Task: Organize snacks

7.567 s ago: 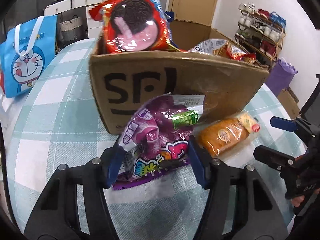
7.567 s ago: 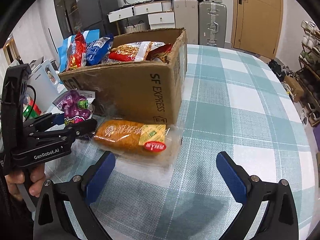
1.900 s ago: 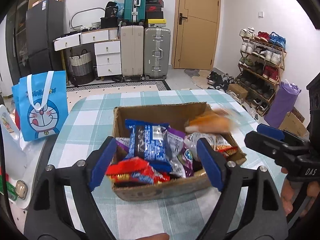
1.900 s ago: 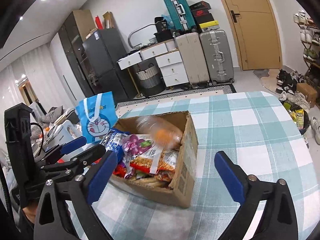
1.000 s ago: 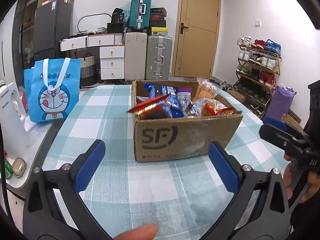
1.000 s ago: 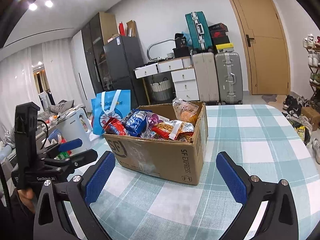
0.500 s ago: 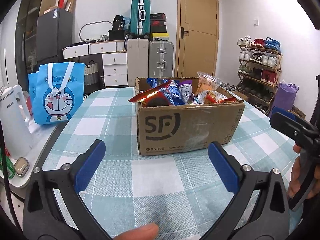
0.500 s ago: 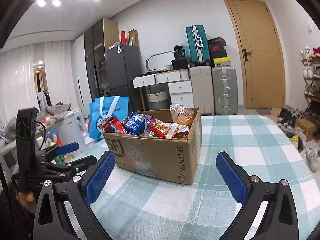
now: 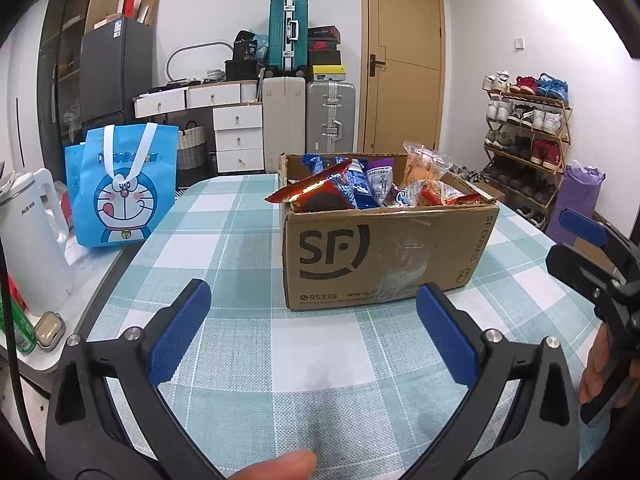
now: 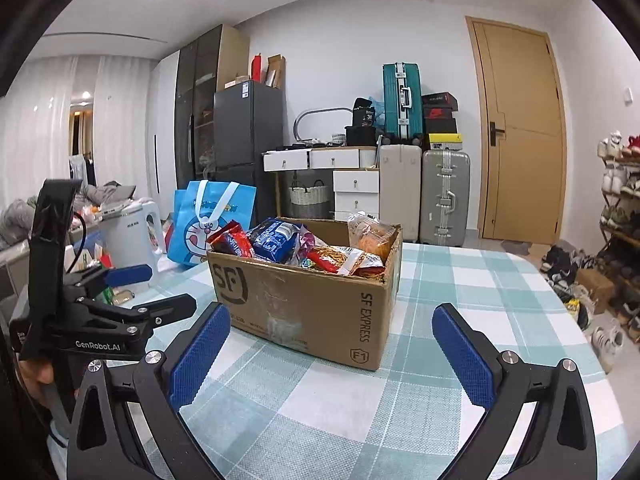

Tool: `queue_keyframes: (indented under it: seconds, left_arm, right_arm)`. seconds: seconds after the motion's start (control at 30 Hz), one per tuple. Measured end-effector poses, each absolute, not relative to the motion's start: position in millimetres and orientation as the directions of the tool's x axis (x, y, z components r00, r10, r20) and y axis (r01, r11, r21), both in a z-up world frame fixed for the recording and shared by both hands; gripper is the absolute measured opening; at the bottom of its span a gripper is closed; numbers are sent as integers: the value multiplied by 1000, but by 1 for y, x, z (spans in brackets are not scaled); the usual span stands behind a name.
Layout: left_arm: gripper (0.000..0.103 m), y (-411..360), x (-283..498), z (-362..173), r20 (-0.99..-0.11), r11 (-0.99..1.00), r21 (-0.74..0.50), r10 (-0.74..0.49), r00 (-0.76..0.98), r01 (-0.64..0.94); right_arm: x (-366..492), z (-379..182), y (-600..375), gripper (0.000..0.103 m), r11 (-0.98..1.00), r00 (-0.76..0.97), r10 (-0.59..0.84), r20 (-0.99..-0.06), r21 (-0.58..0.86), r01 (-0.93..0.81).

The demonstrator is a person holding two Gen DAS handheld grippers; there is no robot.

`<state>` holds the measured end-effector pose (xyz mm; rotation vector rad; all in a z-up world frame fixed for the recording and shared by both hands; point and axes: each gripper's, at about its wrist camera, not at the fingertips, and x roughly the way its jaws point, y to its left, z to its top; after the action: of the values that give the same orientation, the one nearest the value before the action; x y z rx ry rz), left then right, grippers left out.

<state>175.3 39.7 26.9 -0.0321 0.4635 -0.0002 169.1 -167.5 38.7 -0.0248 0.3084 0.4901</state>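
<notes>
A brown SF cardboard box [image 9: 384, 252] [image 10: 304, 300] stands on the checked table [image 9: 248, 344], packed with several snack packets: a red cookie packet [image 9: 320, 196], a blue one [image 10: 274, 245] and a clear bag of orange snacks [image 10: 370, 236]. My left gripper [image 9: 312, 328] hovers low over the table in front of the box, open and empty. My right gripper [image 10: 330, 350] is held back from the box's corner, open and empty as well. Each gripper shows at the edge of the other's view.
A blue cartoon tote bag [image 9: 122, 186] and a white kettle [image 9: 32, 240] sit at the table's left edge. Suitcases [image 9: 328, 116], drawers and a door stand behind. A shoe rack [image 9: 524, 136] lines the right wall. A fingertip [image 9: 276, 466] shows at the bottom.
The purple and orange packets that lay on the table are in the box now. Both grippers have released them, backed away and sunk to table height; over the last half second little has moved.
</notes>
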Motion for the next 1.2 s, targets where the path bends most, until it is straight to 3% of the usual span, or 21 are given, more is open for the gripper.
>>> queue_keyframes:
  seconds: [1.2]
  left_arm:
    - [103, 37, 176, 26, -447, 1000, -24, -4, 894, -7]
  right_arm:
    - [170, 38, -173, 103, 885, 836, 460, -299, 70, -461]
